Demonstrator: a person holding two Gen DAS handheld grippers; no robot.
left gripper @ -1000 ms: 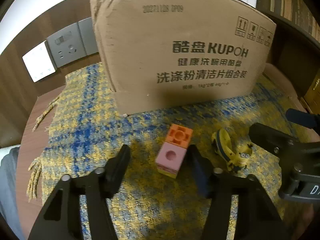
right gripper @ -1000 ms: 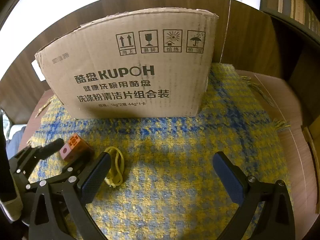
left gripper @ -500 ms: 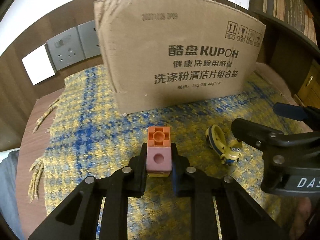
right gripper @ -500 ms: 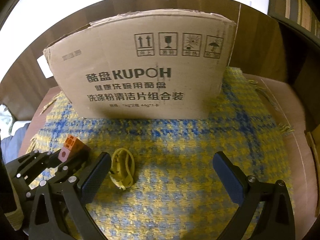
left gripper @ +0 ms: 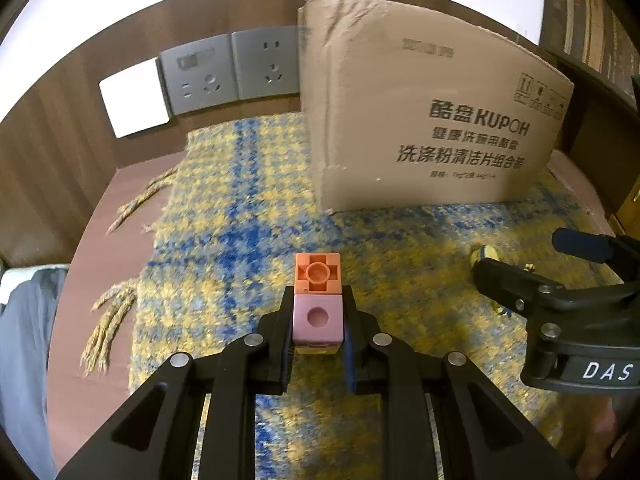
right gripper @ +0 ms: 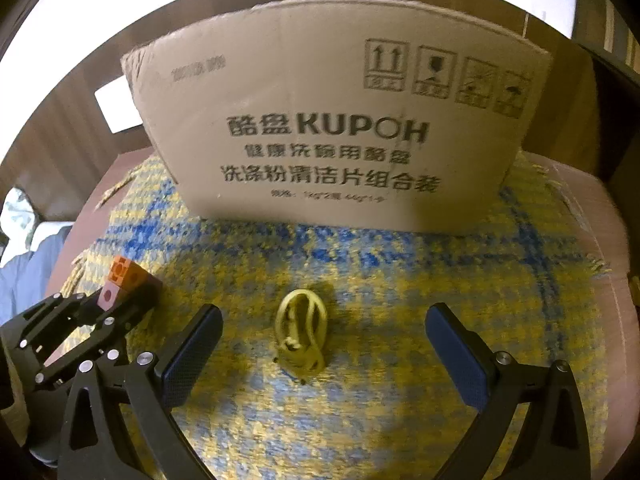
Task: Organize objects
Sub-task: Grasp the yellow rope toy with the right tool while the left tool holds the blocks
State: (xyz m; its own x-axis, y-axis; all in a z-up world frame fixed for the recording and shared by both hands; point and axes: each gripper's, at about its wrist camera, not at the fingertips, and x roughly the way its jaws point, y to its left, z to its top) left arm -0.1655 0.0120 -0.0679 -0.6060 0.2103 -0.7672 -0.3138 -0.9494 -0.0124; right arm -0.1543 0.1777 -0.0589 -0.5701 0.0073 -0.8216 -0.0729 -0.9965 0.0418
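A: Where are the blocks (left gripper: pixel 318 302) found now, and how are they held?

B: The joined pink and orange blocks are clamped in the left tool (left gripper: pixel 318 330), at the lower centre of the left wrist view. The pink cube is pressed on its two flat sides. The blocks look like hard, light plastic, so a moderate squeeze is judged enough. The smooth faces could slip if they are tilted.

A: And the right tool (right gripper: pixel 322 338)?

B: It is spread wide and nothing is held in it. The yellow figure (right gripper: pixel 301 330) lies on the yellow and blue cloth (right gripper: pixel 400 292) between its pads, near 12 o'clock. It seems small and light, perhaps rubbery. The thicker body should be taken, not the thin loop.

A: The cardboard box (right gripper: pixel 332 128)?

B: It stands further at 12 o'clock on the desk (left gripper: pixel 120 200).
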